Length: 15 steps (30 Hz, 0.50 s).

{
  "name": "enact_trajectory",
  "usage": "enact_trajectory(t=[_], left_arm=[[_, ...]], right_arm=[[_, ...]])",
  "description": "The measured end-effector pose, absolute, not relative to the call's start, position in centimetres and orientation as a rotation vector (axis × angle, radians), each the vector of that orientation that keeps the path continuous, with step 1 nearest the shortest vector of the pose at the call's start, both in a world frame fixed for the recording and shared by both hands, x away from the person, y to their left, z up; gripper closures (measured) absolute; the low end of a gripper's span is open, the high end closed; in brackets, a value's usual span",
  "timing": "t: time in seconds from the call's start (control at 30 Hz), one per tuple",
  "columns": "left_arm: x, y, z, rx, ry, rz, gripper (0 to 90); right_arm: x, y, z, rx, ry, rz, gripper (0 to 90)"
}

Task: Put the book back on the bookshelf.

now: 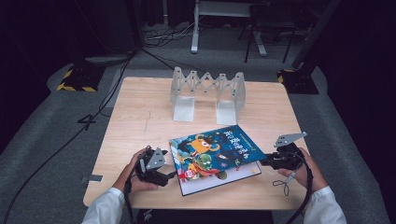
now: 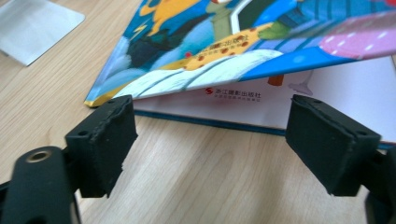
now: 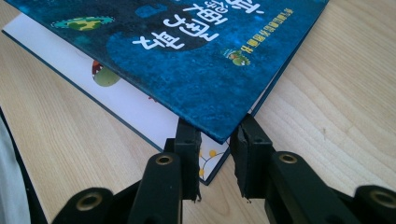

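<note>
Light wooden table point(image 1: 140, 116), folding metal book rack point(image 1: 208, 95) at its far edge. Colourful picture book point(image 1: 212, 154) near the front edge, front cover lifted. Right gripper point(image 1: 266, 161), held level, narrowly pinching that cover's corner. Left gripper point(image 1: 172, 176), jaws wide, pointing level at the book's opposite edge.

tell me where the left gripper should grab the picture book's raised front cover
Grip the front cover at its lifted free edge, coming in level from the table side with the open left gripper. A gap shows there above the white page.
</note>
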<state>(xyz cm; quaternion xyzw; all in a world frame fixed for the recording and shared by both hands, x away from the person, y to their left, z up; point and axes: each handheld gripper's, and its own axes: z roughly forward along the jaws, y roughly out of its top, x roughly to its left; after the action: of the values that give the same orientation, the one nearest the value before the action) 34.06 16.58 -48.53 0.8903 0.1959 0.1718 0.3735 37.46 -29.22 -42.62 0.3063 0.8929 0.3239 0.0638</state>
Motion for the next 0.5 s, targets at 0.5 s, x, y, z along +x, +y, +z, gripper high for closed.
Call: enact_trajectory(t=[0.5], left_arm=[[36.2,14.2,-48.6,2.264,0.393,0.564,42.3]], right_arm=[[37.8,-28.9,-42.5,0.927,2.685,0.981,74.1]])
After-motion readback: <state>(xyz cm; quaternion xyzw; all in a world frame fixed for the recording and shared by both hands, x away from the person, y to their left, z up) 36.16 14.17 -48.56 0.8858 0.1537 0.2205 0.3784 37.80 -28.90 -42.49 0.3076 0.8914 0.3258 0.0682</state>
